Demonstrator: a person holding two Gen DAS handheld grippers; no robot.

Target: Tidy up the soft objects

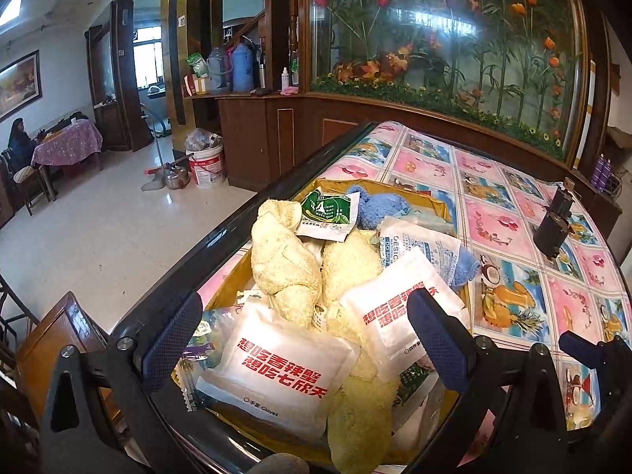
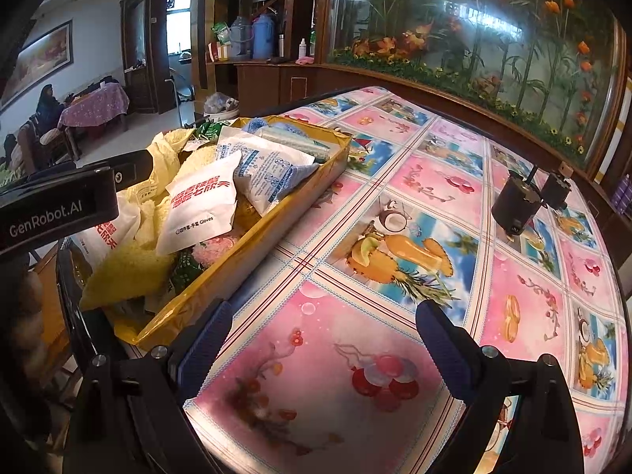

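Fruit-and-flower oilcloth covers the table (image 2: 395, 205) in a wood-panelled room, and at its left edge a shallow yellow tray (image 2: 252, 245) holds the heap of soft things. Biggest are the yellow fluffy cloths (image 1: 284, 260), limp and light, best pinched at a raised fold; the white glove packets (image 1: 276, 379) look slick, puffy and light, so an edge seam seems the safest hold. Over that heap the left gripper (image 1: 304, 335) hangs open and empty, while the right gripper (image 2: 324, 339) is spread wide over bare oilcloth.
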